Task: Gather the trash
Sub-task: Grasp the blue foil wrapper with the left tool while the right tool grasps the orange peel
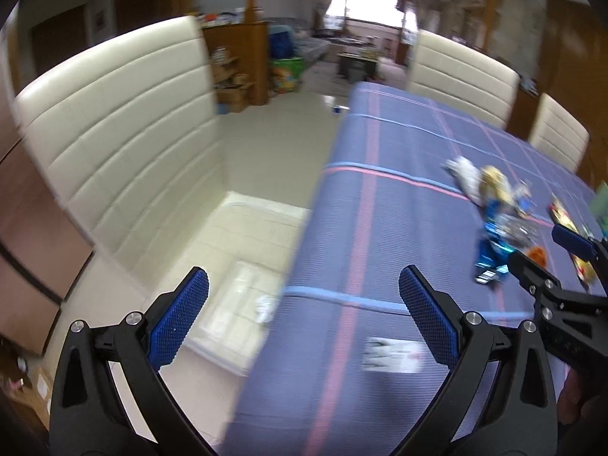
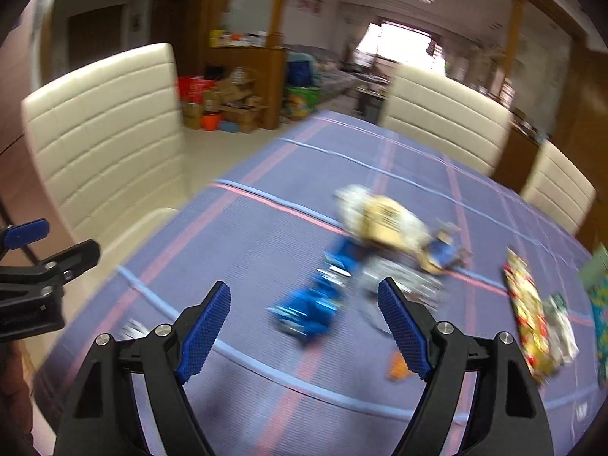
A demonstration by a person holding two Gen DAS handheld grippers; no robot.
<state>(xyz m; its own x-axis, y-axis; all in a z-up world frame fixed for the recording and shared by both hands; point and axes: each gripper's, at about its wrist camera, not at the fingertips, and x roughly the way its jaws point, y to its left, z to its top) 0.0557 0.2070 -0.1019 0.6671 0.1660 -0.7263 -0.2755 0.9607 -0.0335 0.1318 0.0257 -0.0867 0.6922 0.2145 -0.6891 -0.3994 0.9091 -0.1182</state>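
Observation:
A blurred heap of trash lies on the blue plaid tablecloth [image 2: 243, 235]: a blue foil wrapper [image 2: 311, 307], a yellow bag [image 2: 383, 220], a silvery wrapper [image 2: 402, 281] and a small orange scrap [image 2: 397, 366]. My right gripper [image 2: 304, 292] hangs open just before the blue wrapper, with nothing between its pads. In the left wrist view my left gripper [image 1: 304, 288] stands open over the table's left edge, empty. The heap [image 1: 494, 209] is far to its right, beside my right gripper [image 1: 539, 247]. A white paper slip [image 1: 393, 355] lies near the left gripper's right finger.
A red-and-yellow snack packet [image 2: 528, 311] and a green packet [image 2: 600, 296] lie at the table's right. Cream chairs [image 1: 114, 133] stand at the left and the far side [image 2: 444, 114]. A pale translucent box [image 1: 243, 304] sits below the table's left edge. My left gripper [image 2: 57, 241] shows at the left border.

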